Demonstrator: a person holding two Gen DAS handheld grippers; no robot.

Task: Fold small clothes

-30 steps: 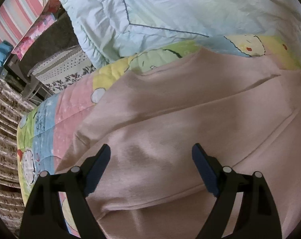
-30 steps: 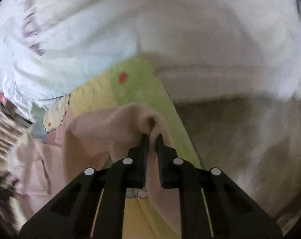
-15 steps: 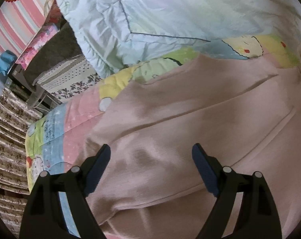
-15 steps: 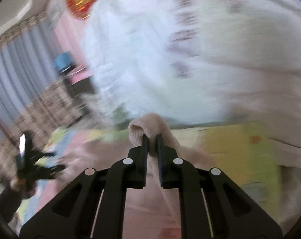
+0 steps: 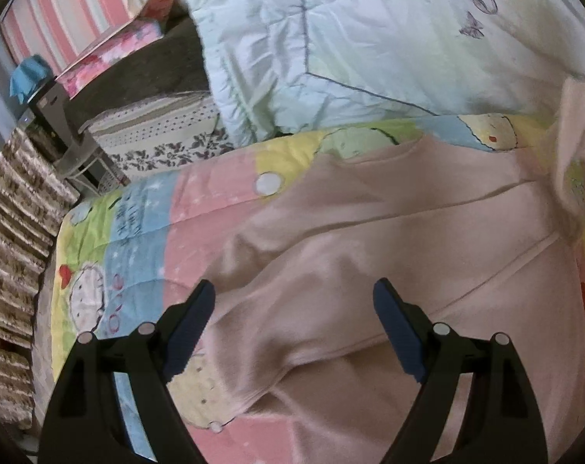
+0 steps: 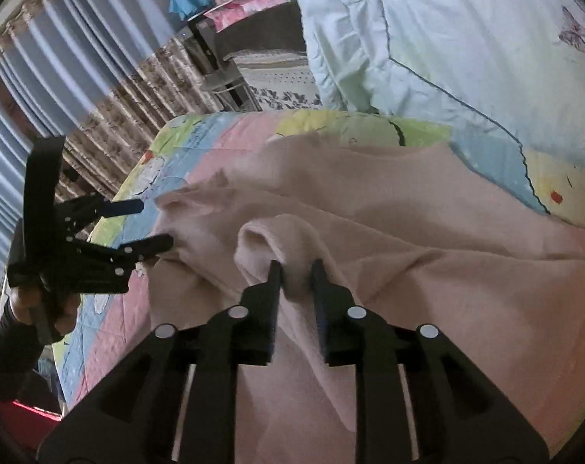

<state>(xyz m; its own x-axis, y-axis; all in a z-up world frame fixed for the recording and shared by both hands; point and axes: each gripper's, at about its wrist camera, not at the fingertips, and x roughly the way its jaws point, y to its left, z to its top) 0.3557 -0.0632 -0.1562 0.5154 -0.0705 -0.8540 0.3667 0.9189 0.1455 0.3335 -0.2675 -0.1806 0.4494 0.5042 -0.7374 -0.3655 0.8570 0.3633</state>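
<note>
Item: 1 pale pink garment (image 5: 389,239), spread on a patchwork cartoon bedsheet (image 5: 145,232) on the bed, near a pale blue quilt (image 5: 369,38) at the far side. Left hand-held gripper (image 5: 292,309): jaws wide, nothing between them, above the garment's left part. Right hand-held gripper (image 6: 295,274): jaws narrow and just opening, a bunched fold of the garment between them.

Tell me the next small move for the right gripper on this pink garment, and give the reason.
Probably finish opening the right gripper and draw it back. Its jaws have just been opening, with the sleeve cuff loosely between them, already carried over the pink garment on the patchwork quilt. The left gripper hangs open, holding nothing.
</note>
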